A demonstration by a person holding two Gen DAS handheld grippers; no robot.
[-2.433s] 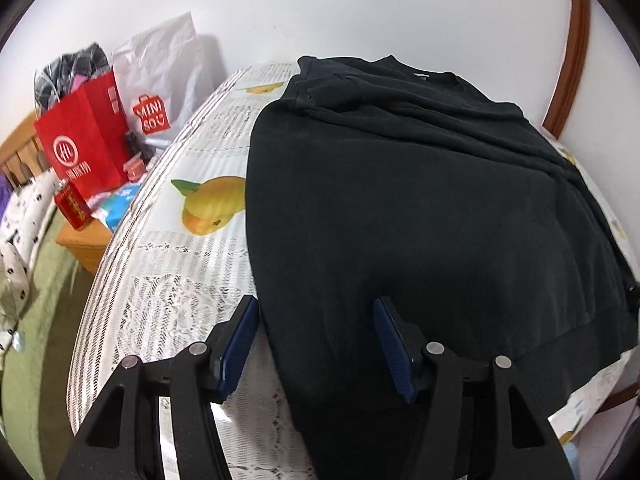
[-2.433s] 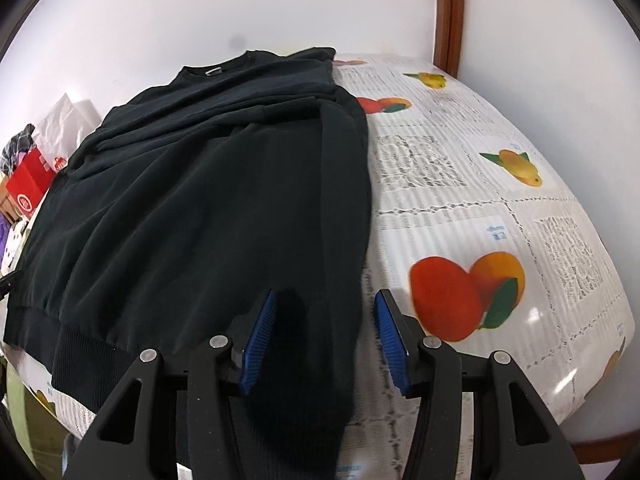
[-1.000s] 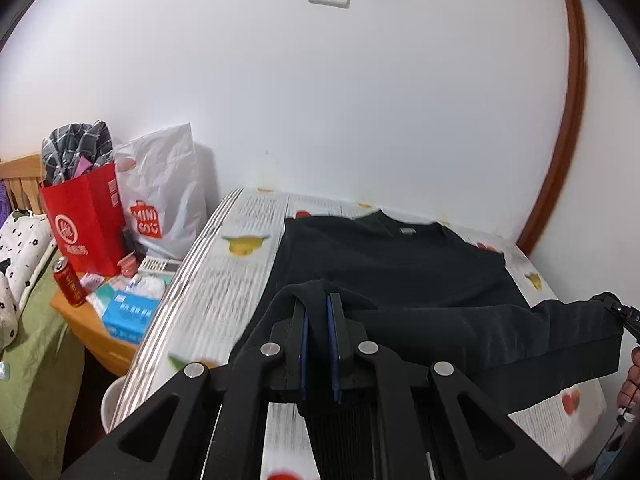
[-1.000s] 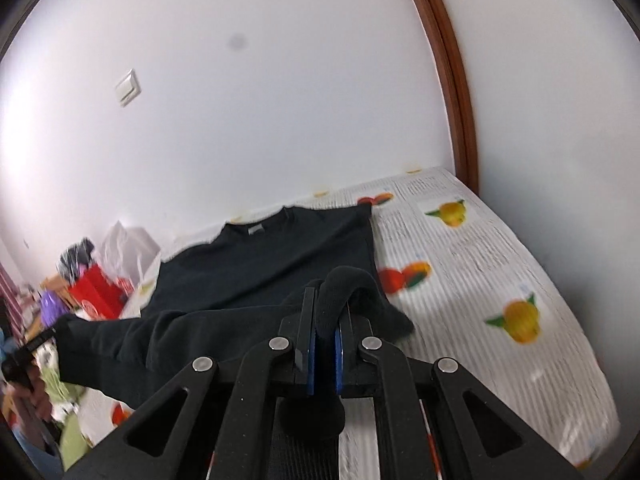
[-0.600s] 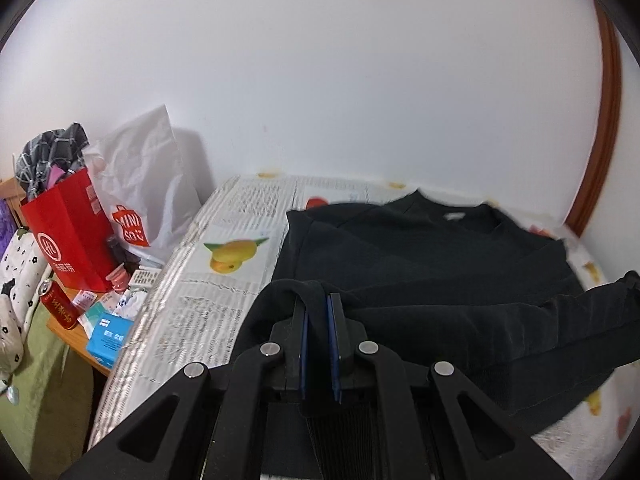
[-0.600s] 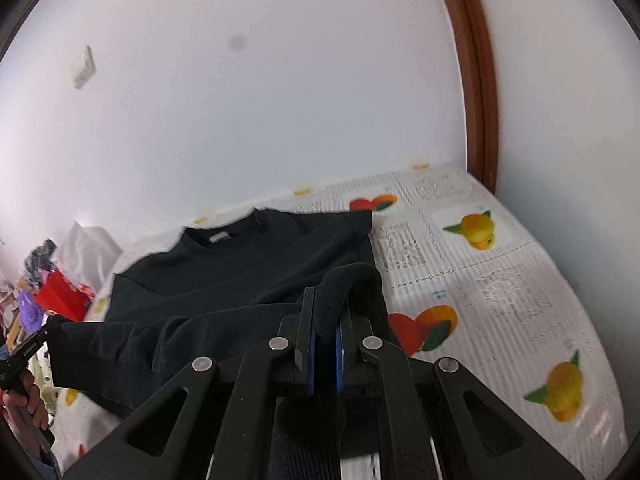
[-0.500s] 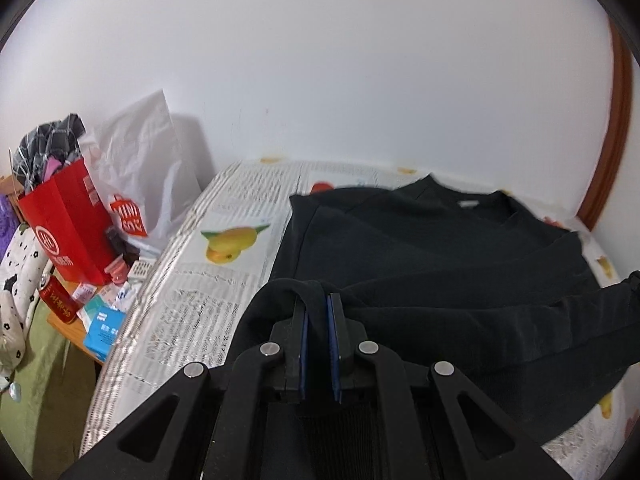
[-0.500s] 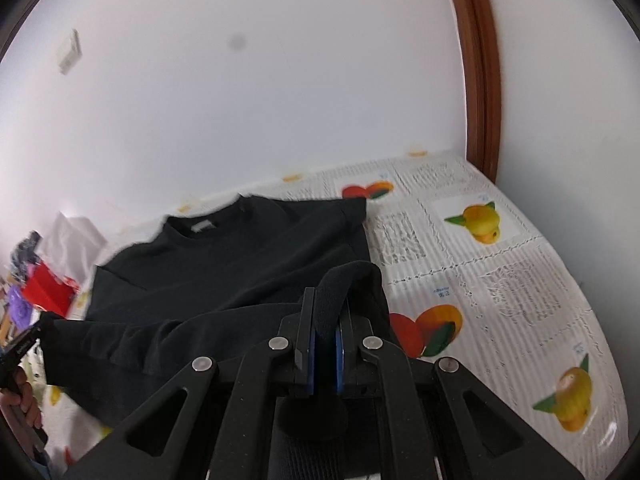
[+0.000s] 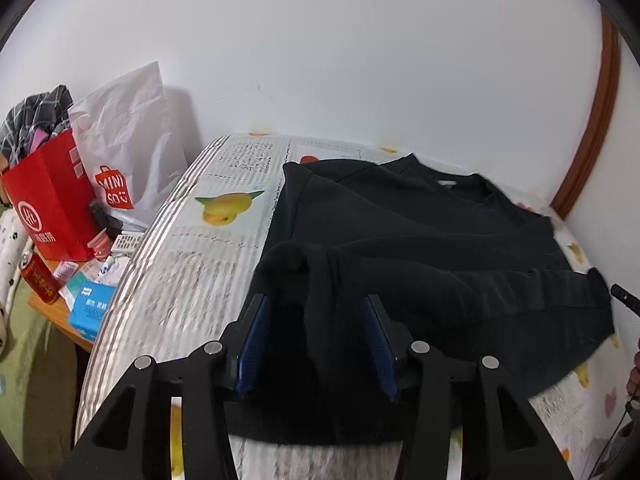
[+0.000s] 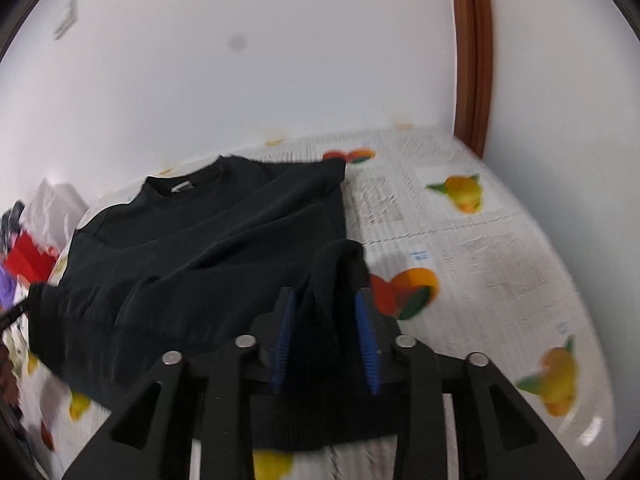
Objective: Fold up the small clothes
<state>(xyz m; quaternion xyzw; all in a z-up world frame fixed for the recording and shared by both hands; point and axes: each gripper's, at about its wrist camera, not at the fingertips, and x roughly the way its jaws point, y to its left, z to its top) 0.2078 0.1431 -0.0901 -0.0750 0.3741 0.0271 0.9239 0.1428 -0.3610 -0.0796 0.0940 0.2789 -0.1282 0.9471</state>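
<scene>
A black sweatshirt (image 9: 420,236) (image 10: 208,236) lies on a table with a fruit-print cloth (image 9: 224,204) (image 10: 480,232), its neck toward the wall. Its ribbed hem is folded up over the body. In the left wrist view my left gripper (image 9: 316,316) has its jaws opening; the hem's left corner (image 9: 296,260) stands loosely between the blue pads, and they do not press it. In the right wrist view my right gripper (image 10: 325,312) is also opening, with the hem's right corner (image 10: 340,256) slack between its pads. The other gripper's tip (image 9: 624,300) shows at the right edge.
Left of the table a low wooden stand (image 9: 60,320) carries a red paper bag (image 9: 52,200), a white shopping bag (image 9: 128,136), a red can (image 9: 38,280) and a blue box (image 9: 90,308). A white wall backs the table, with a brown door frame (image 10: 472,52) at right.
Both grippers were shut on the hem corners and carried them forward and down over the sweatshirt. Now both sets of jaws have parted and the cloth sits loose between them.
</scene>
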